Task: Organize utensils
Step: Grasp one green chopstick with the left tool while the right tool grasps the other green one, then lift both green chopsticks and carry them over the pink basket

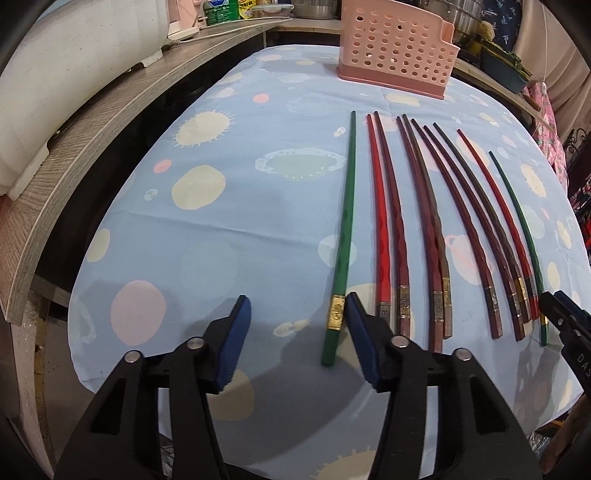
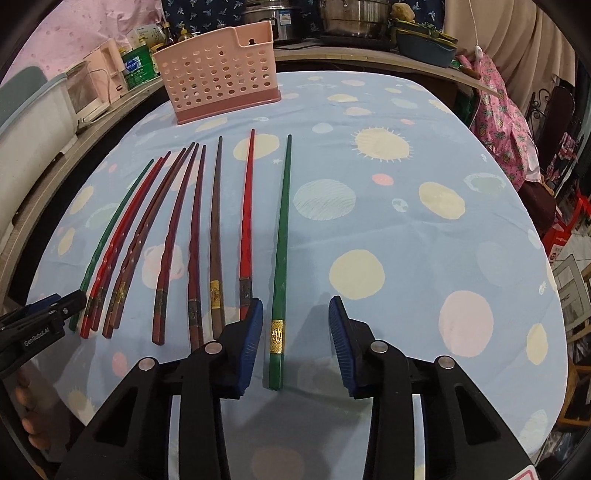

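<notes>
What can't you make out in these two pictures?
- Inside of the pink holder: its perforated front wall hides the contents in both views.
- Gold band on the green chopstick: engraving too small to read, right view.
- Right hand-held gripper, left view: cut off by the frame edge.

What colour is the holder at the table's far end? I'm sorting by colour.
Pink holder, perforated; clearest in the right wrist view.

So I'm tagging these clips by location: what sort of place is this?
Most likely a home kitchen or dining corner: steel pots crowd the back counter, a pink utensil basket and chopsticks sit on a patterned tablecloth.
</notes>
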`<state>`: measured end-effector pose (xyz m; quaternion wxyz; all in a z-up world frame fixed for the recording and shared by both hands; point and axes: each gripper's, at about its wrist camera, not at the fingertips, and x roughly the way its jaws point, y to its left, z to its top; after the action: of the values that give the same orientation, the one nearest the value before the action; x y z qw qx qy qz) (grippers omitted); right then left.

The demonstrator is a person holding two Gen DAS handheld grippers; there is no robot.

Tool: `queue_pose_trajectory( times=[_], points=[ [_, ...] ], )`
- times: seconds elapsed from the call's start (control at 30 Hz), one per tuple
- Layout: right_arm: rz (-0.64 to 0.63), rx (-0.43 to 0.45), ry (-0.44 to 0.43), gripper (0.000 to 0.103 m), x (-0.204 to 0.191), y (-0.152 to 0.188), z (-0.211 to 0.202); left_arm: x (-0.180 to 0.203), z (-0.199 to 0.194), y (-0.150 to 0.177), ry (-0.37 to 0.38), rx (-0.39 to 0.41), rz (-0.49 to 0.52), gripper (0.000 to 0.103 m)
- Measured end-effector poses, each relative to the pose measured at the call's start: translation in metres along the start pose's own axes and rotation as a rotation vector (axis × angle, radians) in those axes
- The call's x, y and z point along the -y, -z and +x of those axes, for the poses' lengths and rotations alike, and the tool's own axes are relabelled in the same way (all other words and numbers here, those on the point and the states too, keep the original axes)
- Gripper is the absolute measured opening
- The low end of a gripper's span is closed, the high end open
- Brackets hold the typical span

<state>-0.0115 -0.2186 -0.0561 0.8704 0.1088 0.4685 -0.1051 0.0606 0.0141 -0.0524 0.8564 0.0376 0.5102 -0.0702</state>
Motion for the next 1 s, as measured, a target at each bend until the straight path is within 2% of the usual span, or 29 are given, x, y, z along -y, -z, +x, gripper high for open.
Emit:
queue_pose_trajectory(
  times=[0.13, 0.23, 0.3, 0.43, 0.6, 0.7, 0.87, 1.0],
  points=[
    [-0.012, 0.009, 0.003, 0.028, 0.000, 0.004, -0.002, -0.001, -0.002, 0.001, 0.009, -0.002, -0.001, 0.033],
    [-0.017, 0.013, 0.004, 0.022, 0.001, 0.006, -0.003, 0.000, -0.003, 0.001, 0.013, 0.000, -0.001, 0.020],
    [-0.025, 0.014, 0.001, 0.010, 0.001, 0.007, -0.003, 0.000, -0.004, 0.002, 0.027, -0.005, -0.002, 0.011],
    [-0.049, 0.019, -0.012, 0.007, 0.000, 0.003, -0.007, 0.001, -0.007, 0.000, 0.046, -0.006, 0.003, 0.008],
    [-0.061, 0.080, -0.026, 0.007, -0.002, -0.017, -0.029, -0.004, -0.027, -0.015, 0.051, 0.040, -0.014, 0.007],
    [-0.004, 0.108, -0.084, 0.007, 0.007, -0.042, -0.044, -0.011, -0.043, -0.031, 0.068, 0.077, -0.040, 0.007],
    [-0.029, 0.239, -0.075, 0.007, 0.009, -0.094, -0.075, -0.024, -0.070, -0.070, 0.069, 0.166, -0.076, 0.007],
    [-0.045, 0.337, -0.076, 0.007, 0.011, -0.141, -0.093, -0.030, -0.087, -0.113, 0.059, 0.235, -0.095, 0.007]
  ],
)
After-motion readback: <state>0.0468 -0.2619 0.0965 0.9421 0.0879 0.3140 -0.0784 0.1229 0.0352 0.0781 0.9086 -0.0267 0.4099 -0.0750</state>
